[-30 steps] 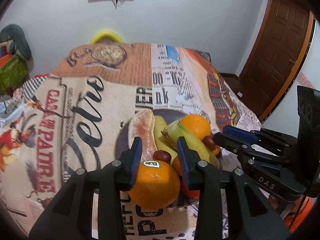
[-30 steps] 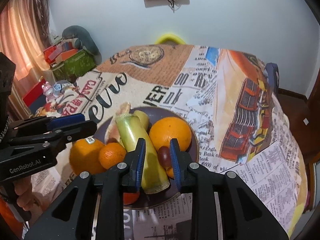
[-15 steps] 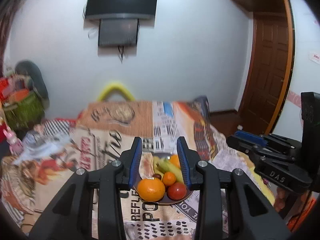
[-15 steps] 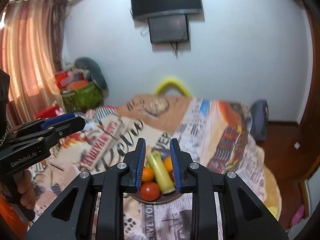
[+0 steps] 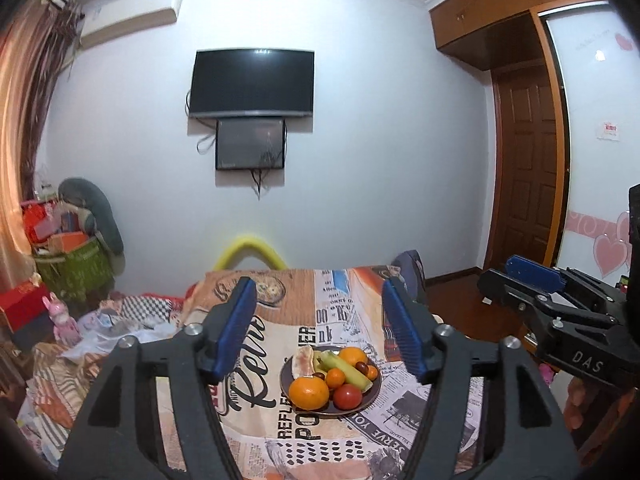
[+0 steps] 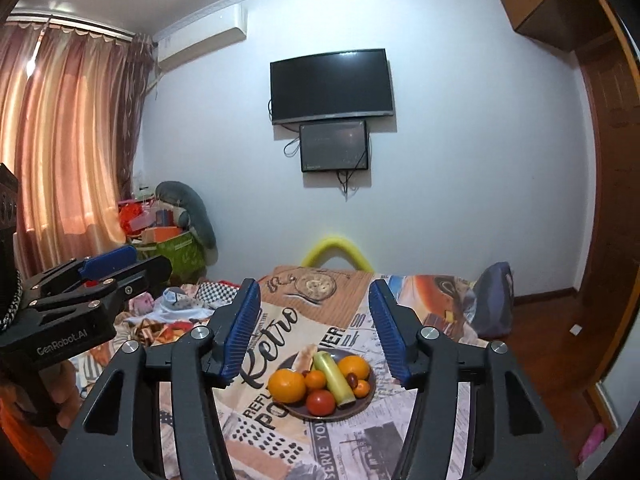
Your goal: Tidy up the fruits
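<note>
A dark plate (image 5: 370, 404) (image 6: 366, 400) on the printed tablecloth holds a large orange (image 5: 309, 393) (image 6: 287, 385), a tomato (image 5: 347, 396) (image 6: 320, 402), small oranges, a green-yellow stalk (image 5: 346, 369) (image 6: 334, 376), dark plums and a pale fruit slice (image 5: 303, 360). My left gripper (image 5: 324, 330) is open and empty, held high and well back from the plate. My right gripper (image 6: 314, 330) is also open and empty, equally far back. Each gripper shows at the edge of the other's view: the right one (image 5: 560, 312), the left one (image 6: 80, 288).
The table (image 5: 280, 436) is covered by a retro newspaper-print cloth. A yellow chair back (image 5: 252, 248) stands at its far end. Clutter and a green bag (image 5: 74, 268) lie left. A wooden door (image 5: 528, 184) is right. A TV (image 5: 252, 82) hangs on the wall.
Both grippers have pulled up and far back from the plate and opened wide. The large orange between the left fingers one second ago now lies on the plate.
</note>
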Demonstrator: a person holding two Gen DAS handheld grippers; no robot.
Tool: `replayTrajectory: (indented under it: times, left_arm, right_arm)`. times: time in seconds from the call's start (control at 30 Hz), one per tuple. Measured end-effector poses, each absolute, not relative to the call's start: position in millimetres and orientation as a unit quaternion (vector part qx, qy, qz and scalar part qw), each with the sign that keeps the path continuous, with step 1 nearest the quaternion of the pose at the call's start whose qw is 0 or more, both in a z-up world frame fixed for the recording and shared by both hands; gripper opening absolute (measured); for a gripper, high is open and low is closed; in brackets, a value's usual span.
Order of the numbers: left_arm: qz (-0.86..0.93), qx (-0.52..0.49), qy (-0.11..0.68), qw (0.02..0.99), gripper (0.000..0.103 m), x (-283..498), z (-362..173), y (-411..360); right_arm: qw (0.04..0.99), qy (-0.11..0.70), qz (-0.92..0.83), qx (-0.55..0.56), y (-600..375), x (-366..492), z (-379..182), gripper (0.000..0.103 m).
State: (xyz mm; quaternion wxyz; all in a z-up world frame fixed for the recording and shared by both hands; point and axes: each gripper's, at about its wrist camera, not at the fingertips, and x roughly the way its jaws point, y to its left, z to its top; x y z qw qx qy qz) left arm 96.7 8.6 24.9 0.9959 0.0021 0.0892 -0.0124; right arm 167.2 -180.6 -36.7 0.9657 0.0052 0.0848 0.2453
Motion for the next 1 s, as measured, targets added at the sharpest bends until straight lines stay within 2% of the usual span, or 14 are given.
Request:
replayTrajectory:
  times: [0.07, 0.13, 0.27, 0.4, 0.5, 1.0]
  left_arm:
    - [-0.009, 0.006, 0.082, 0.997, 0.07, 89, 26, 7]
    - [-0.009, 0.006, 0.079, 0.997, 0.083, 85, 26, 5]
    - [-0.003, 0.009, 0.07, 0.997, 0.089, 82, 24, 2]
    - [-0.006, 0.004, 0.071, 0.997, 0.097, 76, 22, 2]
    - [-0.005, 0.006, 0.071, 0.997, 0.099, 73, 21, 0]
    - [-0.005, -0.004, 0.077, 0.997, 0.102, 73, 16, 3]
  right_arm:
    - [0.966, 0.084, 0.245, 0.009, -181, 167, -37, 0.059]
    - [0.968, 0.077, 0.237, 0.015, -182, 165, -38, 0.076]
    - [0.973, 0.067, 0.221, 0.011, -183, 159, -38, 0.082]
    - [0.975, 0.067, 0.212, 0.017, -185, 155, -39, 0.094]
    - [0.977, 0.066, 0.203, 0.02, -187, 155, -40, 0.101]
    - [0.978, 0.069, 0.197, 0.024, -194, 145, -47, 0.103]
